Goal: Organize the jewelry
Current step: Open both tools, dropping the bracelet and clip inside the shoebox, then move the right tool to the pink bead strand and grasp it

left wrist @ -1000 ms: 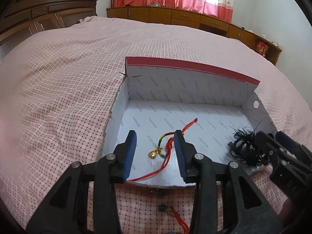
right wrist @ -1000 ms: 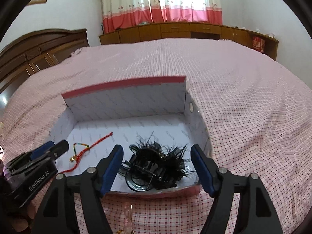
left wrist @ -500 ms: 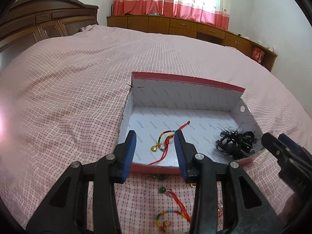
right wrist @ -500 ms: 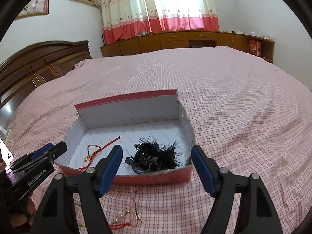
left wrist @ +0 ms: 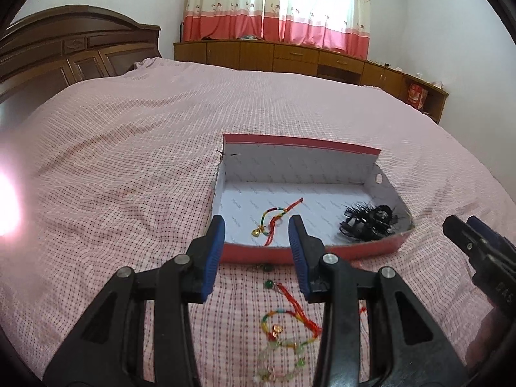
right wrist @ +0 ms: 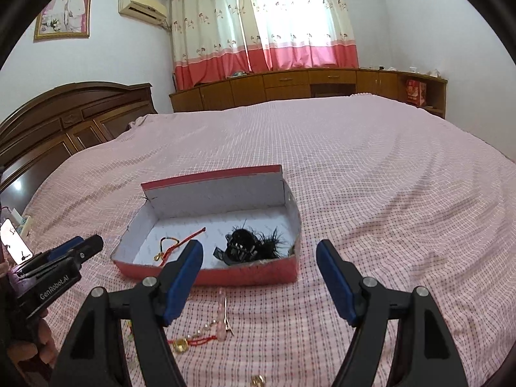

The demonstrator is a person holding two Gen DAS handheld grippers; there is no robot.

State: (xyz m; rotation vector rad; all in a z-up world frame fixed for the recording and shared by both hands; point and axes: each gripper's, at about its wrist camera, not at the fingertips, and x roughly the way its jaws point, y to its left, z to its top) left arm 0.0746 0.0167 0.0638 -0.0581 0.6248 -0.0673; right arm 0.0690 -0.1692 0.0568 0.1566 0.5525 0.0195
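A red box [left wrist: 364,251] with a white inside [right wrist: 180,225] lies open on the bed. In it are a red and rainbow cord bracelet [left wrist: 274,221] [right wrist: 171,246] and a black feathered hair clip [left wrist: 367,217] [right wrist: 251,245]. My left gripper [left wrist: 257,235] is open and empty, just short of the box's near wall. My right gripper [right wrist: 259,259] is open wide and empty, over the near wall. On the bedspread in front of the box lie a rainbow cord bracelet [left wrist: 290,317], a pale green bead bracelet [left wrist: 277,358], a pink hair pin [right wrist: 224,317] and a gold charm on red cord [right wrist: 180,345].
The pink checked bedspread [left wrist: 129,167] stretches all around. A dark wooden headboard [right wrist: 64,119] is at the left. Low wooden cabinets [right wrist: 306,85] stand under the curtains at the back. A small gold ring [right wrist: 257,380] lies near the bottom edge.
Both grippers have pulled back and up from the box. The box looks smaller now, and the loose jewelry in front of it has come into view.
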